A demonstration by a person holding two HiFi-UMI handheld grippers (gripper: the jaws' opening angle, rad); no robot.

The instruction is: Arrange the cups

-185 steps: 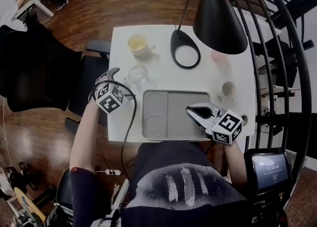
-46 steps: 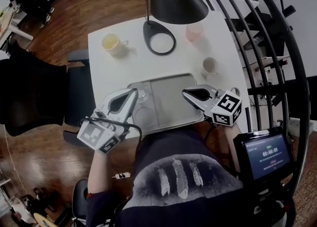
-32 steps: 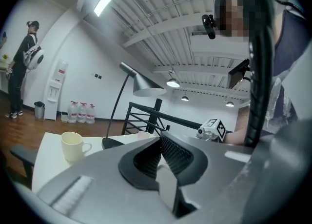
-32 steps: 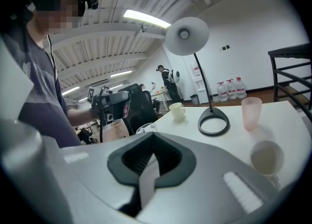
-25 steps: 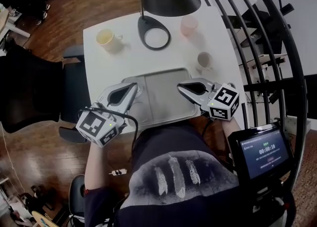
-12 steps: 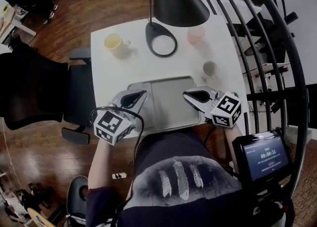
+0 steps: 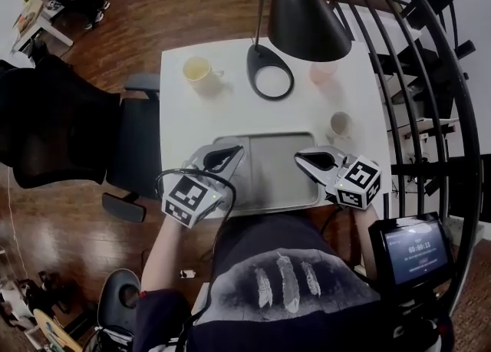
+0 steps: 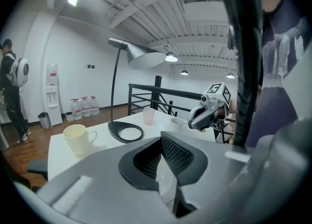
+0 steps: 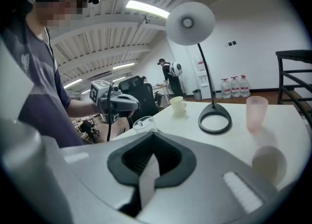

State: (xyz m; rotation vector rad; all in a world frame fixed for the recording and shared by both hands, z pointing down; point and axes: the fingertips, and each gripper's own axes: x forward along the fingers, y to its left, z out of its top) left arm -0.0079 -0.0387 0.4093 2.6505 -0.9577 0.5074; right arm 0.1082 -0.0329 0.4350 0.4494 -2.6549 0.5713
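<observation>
A grey tray (image 7: 272, 172) lies at the near edge of the white table (image 7: 176, 113). My left gripper (image 7: 236, 149) is shut over the tray's left part. A clear glass cup (image 9: 145, 123) stands just under its tips; in the head view the gripper hides the glass. I cannot tell whether they touch. My right gripper (image 7: 301, 158) is shut and holds nothing, over the tray's right edge. A yellow mug (image 7: 198, 70) stands at the far left. A pink cup (image 7: 322, 73) is at the far right. A small pale cup (image 7: 340, 123) sits just beyond the right gripper.
A black lamp, its base (image 7: 270, 82) at the table's back middle, reaches its shade (image 7: 307, 17) over the table. A black chair (image 7: 54, 113) stands to the left, a curved black railing (image 7: 430, 74) to the right. A small screen (image 7: 418, 249) sits near right.
My left gripper has sunk a little over the tray's left part and rolled slightly. The right gripper has kept its place. The glass, seen beside the left tips earlier, is now covered in the head view.
</observation>
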